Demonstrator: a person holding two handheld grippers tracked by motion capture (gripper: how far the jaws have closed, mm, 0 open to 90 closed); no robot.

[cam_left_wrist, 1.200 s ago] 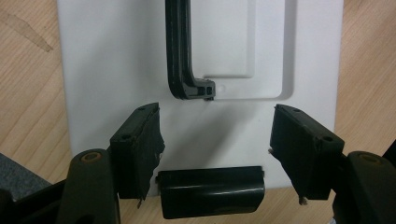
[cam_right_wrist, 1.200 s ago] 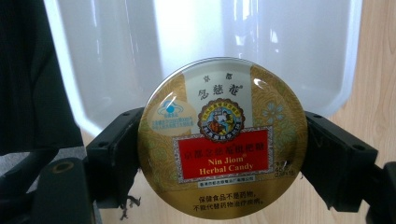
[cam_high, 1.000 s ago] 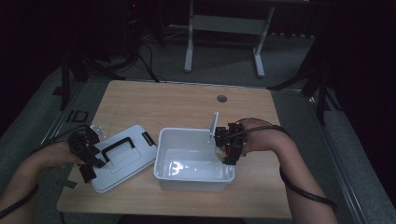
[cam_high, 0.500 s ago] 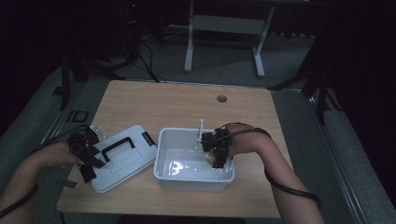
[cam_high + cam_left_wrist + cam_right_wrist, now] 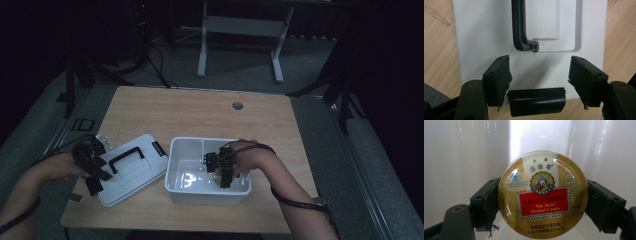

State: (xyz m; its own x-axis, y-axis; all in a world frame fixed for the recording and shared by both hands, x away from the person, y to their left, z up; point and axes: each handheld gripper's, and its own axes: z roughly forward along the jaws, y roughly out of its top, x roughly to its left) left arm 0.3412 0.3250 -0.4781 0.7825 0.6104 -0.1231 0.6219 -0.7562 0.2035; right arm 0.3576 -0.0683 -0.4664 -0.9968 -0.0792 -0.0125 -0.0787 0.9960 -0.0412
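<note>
The right tool (image 5: 223,172) was clamped on the candy tin (image 5: 543,195), held low inside the white bin (image 5: 182,192) near the bench's front edge, unreleased. The left tool (image 5: 539,80) waited with jaws apart over the lid (image 5: 142,167), which was yet to be fitted.

**Three cameras: one high, two close**

The high view looks forward and down from above the person's side, taking in the whole table (image 5: 200,115) and dim floor beyond. The left gripper view looks closely down on the white lid (image 5: 486,37), which the high view also shows (image 5: 132,167). The right gripper view sits very near a candy tin (image 5: 543,195) inside the white bin (image 5: 187,172); the high view probably shares it, though dimly.
</note>
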